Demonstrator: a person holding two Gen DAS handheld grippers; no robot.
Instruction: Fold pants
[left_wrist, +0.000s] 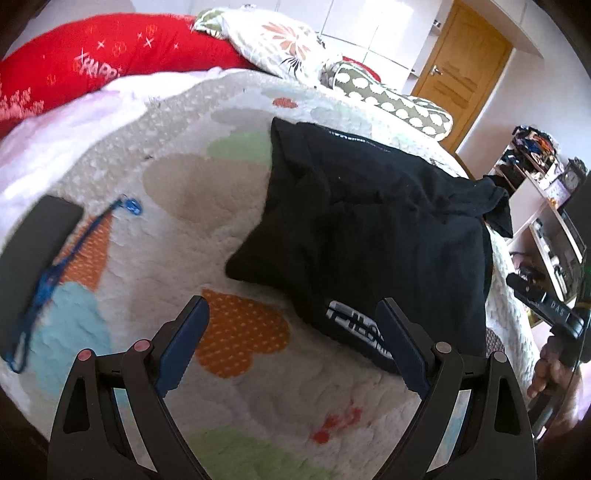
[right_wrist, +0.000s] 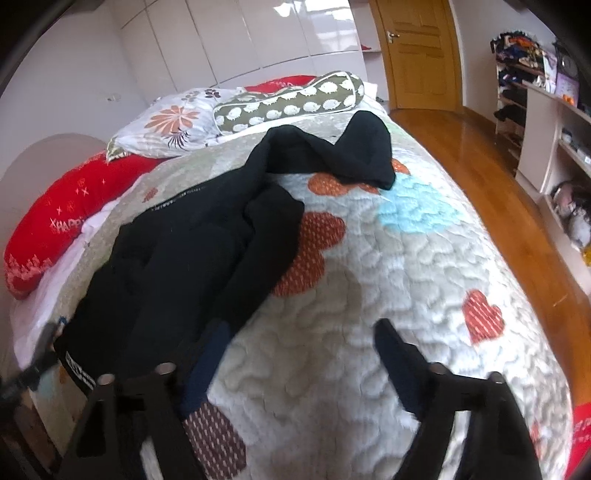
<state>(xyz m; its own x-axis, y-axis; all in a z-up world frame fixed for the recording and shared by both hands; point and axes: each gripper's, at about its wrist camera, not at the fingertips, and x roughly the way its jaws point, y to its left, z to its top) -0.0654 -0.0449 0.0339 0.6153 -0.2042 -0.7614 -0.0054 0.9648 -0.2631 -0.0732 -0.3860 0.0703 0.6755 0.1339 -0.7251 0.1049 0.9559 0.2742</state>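
Observation:
Black pants (left_wrist: 369, 229) lie rumpled on the quilted bed cover (left_wrist: 207, 206), with a white logo (left_wrist: 354, 325) at their near edge. My left gripper (left_wrist: 293, 332) hangs open just above the quilt. Its right finger (left_wrist: 397, 332) is beside the logo and nothing is between the jaws. In the right wrist view the pants (right_wrist: 192, 251) run from lower left up to a bunched leg end (right_wrist: 365, 147). My right gripper (right_wrist: 301, 343) is open over bare quilt, and its left finger (right_wrist: 210, 350) sits at the pants' near edge. It also shows in the left wrist view as the right gripper (left_wrist: 546, 310), held in a hand.
A dark phone (left_wrist: 33, 254) on a blue lanyard lies on the quilt's left side. A red pillow (right_wrist: 62, 221), a floral pillow (right_wrist: 166, 125) and an olive bolster (right_wrist: 288, 103) line the head of the bed. Wooden floor (right_wrist: 498, 206), shelves (right_wrist: 554, 140) and a door (right_wrist: 417, 55) are to the right.

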